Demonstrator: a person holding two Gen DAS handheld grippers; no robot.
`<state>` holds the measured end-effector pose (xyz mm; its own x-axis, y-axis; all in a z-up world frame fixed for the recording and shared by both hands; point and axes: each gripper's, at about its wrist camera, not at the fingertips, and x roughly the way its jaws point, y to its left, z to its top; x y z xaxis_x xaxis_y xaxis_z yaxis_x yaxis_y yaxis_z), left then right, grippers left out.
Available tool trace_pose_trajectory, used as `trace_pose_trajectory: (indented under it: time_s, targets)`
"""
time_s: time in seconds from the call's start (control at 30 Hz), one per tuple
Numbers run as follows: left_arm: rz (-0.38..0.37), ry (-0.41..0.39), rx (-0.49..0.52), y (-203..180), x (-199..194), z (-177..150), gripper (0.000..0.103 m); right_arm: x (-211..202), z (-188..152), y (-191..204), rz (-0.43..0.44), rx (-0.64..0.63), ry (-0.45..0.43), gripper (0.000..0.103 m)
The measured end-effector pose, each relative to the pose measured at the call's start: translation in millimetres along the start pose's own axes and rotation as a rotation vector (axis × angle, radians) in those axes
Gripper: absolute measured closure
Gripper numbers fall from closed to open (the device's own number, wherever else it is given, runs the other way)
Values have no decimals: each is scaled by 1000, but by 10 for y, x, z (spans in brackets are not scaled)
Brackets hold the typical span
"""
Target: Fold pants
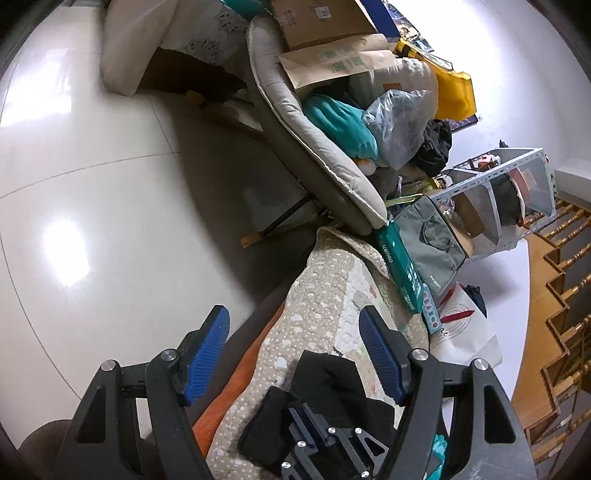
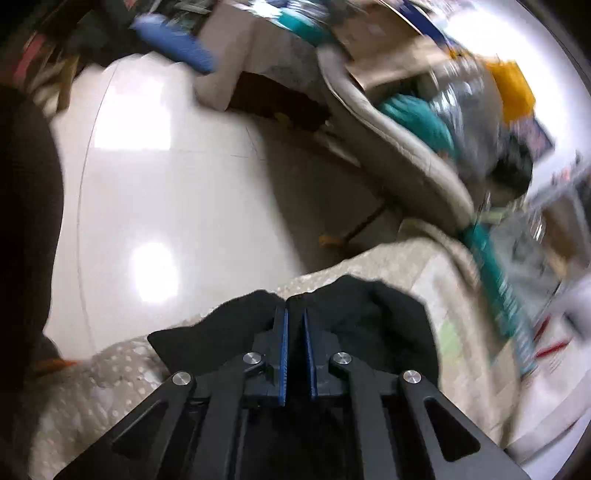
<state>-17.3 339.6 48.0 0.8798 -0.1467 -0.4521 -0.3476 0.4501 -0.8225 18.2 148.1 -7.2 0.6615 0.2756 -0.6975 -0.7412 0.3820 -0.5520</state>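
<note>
Left tool gapes wide above pants; right tool pinches them.

Glossy tile floor at left, throwing back bright glare; the quilt lower centre is soft padded cloth, spotted and matt; black pants on it, matt knit-looking fabric; left gripper has ribbed blue pads on matt black plastic with shiny metal pins; upper right, crinkled clear plastic bag, brown cardboard, grey cloth cushion.
</note>
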Motion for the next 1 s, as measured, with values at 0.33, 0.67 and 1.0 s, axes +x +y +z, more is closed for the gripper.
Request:
trace_pose_trajectory:
  time_s: [0.33, 0.67, 1.0]
  targets:
    - [12, 2, -15, 3, 30, -8, 31, -348, 17, 158, 181, 76, -47, 95]
    - [114, 83, 87, -182, 184, -42, 30, -654, -221, -234, 340, 183, -38, 40]
    - [251, 351, 162, -315, 801, -617, 30, -976, -1376, -2185, 106, 480, 90, 29]
